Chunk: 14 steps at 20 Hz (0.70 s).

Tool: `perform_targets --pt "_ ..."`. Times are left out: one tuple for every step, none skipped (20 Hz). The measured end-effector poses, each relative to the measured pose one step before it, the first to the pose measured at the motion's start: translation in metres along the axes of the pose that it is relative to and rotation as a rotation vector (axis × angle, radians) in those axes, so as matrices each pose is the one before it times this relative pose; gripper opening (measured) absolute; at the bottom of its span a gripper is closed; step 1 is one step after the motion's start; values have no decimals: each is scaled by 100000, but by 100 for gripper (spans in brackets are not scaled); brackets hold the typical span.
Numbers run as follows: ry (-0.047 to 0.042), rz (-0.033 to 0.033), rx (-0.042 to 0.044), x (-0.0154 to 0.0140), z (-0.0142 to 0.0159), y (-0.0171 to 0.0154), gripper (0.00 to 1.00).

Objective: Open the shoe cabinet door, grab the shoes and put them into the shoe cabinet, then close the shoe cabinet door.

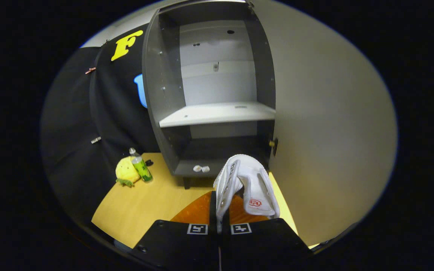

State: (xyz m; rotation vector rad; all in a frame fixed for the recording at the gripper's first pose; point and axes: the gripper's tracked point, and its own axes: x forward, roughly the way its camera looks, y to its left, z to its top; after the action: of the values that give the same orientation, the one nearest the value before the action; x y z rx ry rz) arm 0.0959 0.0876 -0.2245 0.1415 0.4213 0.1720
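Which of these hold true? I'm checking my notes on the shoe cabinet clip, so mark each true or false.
1. The cabinet door is closed. False: it stands swung open, beside the open cabinet.
2. The gripper is shut on a white shoe. True: both fingers pinch the shoe's laced side.
3. The shoe already sits on the shelf. False: it is held in front of the cabinet, and the shelf is bare.
4. A green bottle leans against a yellow plush toy beside the cabinet. True.
5. The bottle stands inside the cabinet. False: it is outside, on the wooden floor.
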Motion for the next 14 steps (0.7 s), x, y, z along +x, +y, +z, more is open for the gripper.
perform_targets --pt "-1319 753 810 341 2110 383 7" --pt "-1803 649 858 466 1958 390 7" --pt "-1082 724 356 598 1772 344 7" --pt "-659 683 -675 792 1626 363 7" --pt "-857 24 -400 792 1321 167 7" --pt "-199 412 -272 794 1280 217 7" --pt "-722 947 -59 811 1482 430 7" --pt "-479 1025 18 934 1253 517 7" --pt "77 487 94 1111 987 235 7" --pt "-88 -11 -184 1362 924 226 7" --pt "279 -584 -356 1224 738 -35 7" --pt "210 -578 -695 1337 768 35 7" --pt "-1312 -326 -758 1283 1099 -53 7" --pt "-196 -441 -927 1150 697 -64 7"
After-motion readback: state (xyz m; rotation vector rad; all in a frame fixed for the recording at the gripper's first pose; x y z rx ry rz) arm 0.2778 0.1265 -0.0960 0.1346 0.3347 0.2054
